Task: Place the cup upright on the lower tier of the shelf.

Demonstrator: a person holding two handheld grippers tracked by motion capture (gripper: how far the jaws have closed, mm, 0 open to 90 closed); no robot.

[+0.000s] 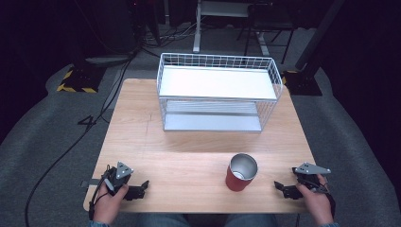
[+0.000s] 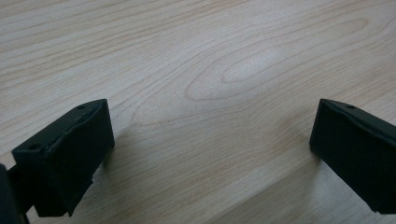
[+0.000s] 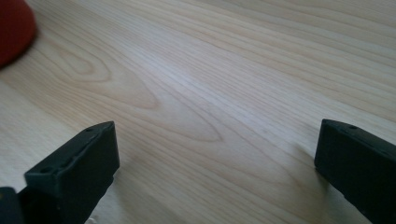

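Observation:
A red cup [image 1: 241,172] with a shiny metal inside stands upright on the wooden table [image 1: 189,156], near its front edge and right of centre. My left gripper [image 1: 142,188] rests low at the front left corner, jaws wide apart over bare wood [image 2: 210,140]. At the front right, my right gripper [image 1: 280,188] sits open a short way right of the cup, nothing between its jaws [image 3: 215,158]. The cup's red side [image 3: 14,28] shows at the top left corner of the right gripper view.
A white wire two-level rack [image 1: 218,92] stands at the back of the table, its open side facing me. Cables run over the grey floor [image 1: 56,142] at the left. Dark stands and chair legs lie beyond the table.

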